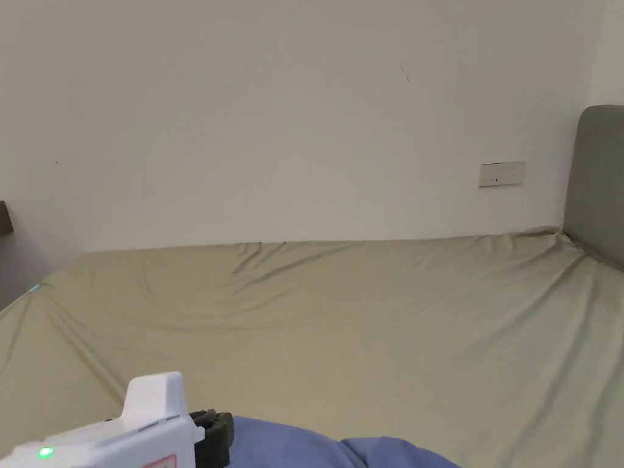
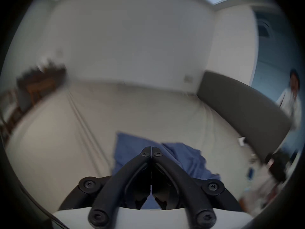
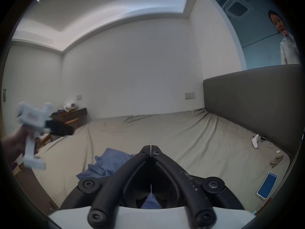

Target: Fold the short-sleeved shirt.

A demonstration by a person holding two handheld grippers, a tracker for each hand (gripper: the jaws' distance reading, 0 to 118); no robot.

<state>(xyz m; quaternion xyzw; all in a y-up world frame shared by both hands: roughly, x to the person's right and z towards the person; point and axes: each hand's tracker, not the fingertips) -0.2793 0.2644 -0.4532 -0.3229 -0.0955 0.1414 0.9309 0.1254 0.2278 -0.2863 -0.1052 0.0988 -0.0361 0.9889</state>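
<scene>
A crumpled blue short-sleeved shirt [image 1: 341, 452] lies at the near edge of a bed with a beige sheet [image 1: 365, 317]. In the head view my left gripper [image 1: 216, 434], white with black jaws, hovers just left of the shirt. In the left gripper view its jaws [image 2: 151, 148] meet tip to tip above the shirt [image 2: 130, 148], with nothing between them. In the right gripper view my right gripper [image 3: 151, 146] is also shut and empty, and the shirt [image 3: 109, 163] lies below and to its left. The left gripper [image 3: 66, 131] appears there too, blurred, held by a hand at the far left.
A grey headboard [image 3: 250, 103] closes the bed's right side. Near it on the sheet lie a phone [image 3: 267, 185], glasses [image 3: 276, 160] and a white remote [image 3: 254, 140]. A person [image 3: 288, 50] stands behind the headboard. A wooden desk [image 3: 71, 115] stands left of the bed.
</scene>
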